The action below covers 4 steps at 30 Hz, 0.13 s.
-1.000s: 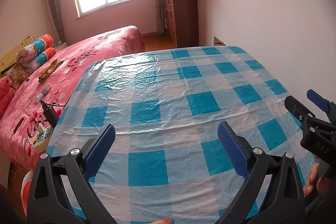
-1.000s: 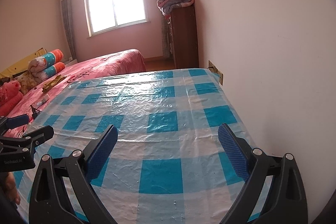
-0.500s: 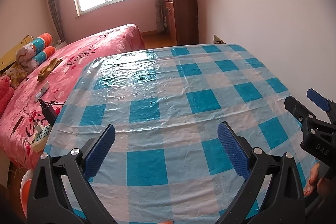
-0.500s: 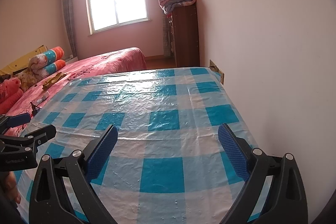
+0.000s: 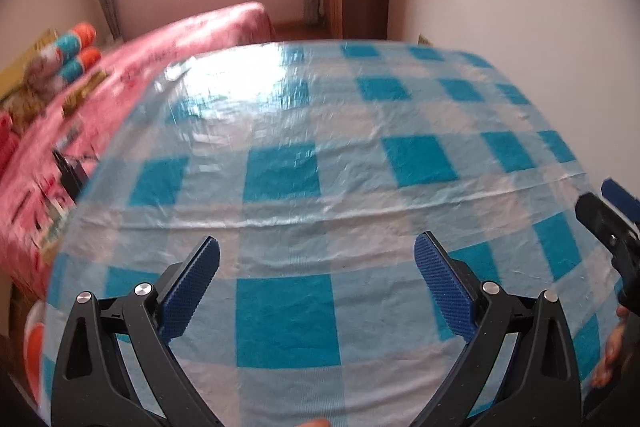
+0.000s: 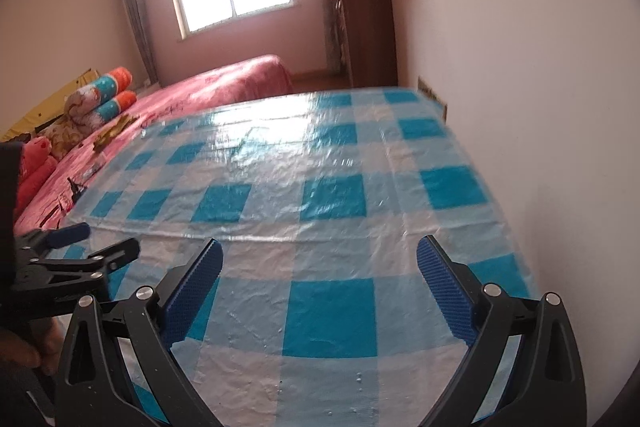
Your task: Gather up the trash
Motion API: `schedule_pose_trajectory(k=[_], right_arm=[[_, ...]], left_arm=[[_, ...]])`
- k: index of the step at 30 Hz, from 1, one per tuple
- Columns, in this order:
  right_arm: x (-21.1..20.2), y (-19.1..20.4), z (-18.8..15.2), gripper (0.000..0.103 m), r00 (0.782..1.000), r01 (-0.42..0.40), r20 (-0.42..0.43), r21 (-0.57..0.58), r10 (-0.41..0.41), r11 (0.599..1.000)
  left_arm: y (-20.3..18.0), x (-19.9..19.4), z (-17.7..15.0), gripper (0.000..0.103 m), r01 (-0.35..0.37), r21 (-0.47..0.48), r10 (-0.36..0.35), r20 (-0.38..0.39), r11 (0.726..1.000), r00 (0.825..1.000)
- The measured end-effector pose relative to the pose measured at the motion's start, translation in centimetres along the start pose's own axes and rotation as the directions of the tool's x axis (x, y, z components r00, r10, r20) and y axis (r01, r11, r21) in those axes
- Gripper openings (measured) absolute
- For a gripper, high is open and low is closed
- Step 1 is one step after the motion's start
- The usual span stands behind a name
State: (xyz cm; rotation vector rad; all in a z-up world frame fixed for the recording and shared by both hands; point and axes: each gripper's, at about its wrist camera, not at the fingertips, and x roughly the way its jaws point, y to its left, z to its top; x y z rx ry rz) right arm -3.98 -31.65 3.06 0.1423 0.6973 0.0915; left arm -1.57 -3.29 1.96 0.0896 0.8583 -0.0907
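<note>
My left gripper (image 5: 316, 251) is open and empty above the near part of a table covered in a blue-and-white checked plastic cloth (image 5: 320, 155). My right gripper (image 6: 318, 255) is open and empty above the same cloth (image 6: 320, 167), nearer the wall. Each gripper shows at the edge of the other's view: the right one (image 5: 608, 215) and the left one (image 6: 76, 247). I see no trash on the cloth in either view.
A bed with a pink cover (image 6: 224, 83) lies left of the table, with rolled bolsters (image 6: 104, 95), soft toys and small items on it. A white wall (image 6: 540, 87) runs along the table's right side. A wooden cabinet (image 6: 364, 27) with a folded blanket stands at the far end, beside a window.
Both views have tilted downward and shifted, so the table fills more of each; the left wrist view is now motion-blurred. Both grippers stay open and empty.
</note>
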Motion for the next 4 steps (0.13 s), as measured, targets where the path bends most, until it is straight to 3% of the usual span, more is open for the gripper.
schedule_pose_trajectory(k=[4], right_arm=[[1.6,0.2,0.0,0.096,0.997,0.006,-0.083,0.005,-0.005,1.0]], left_arm=[[0.3,2.3,-0.1,0.098,-0.006,-0.016,0.005,-0.074,1.0,0.997]])
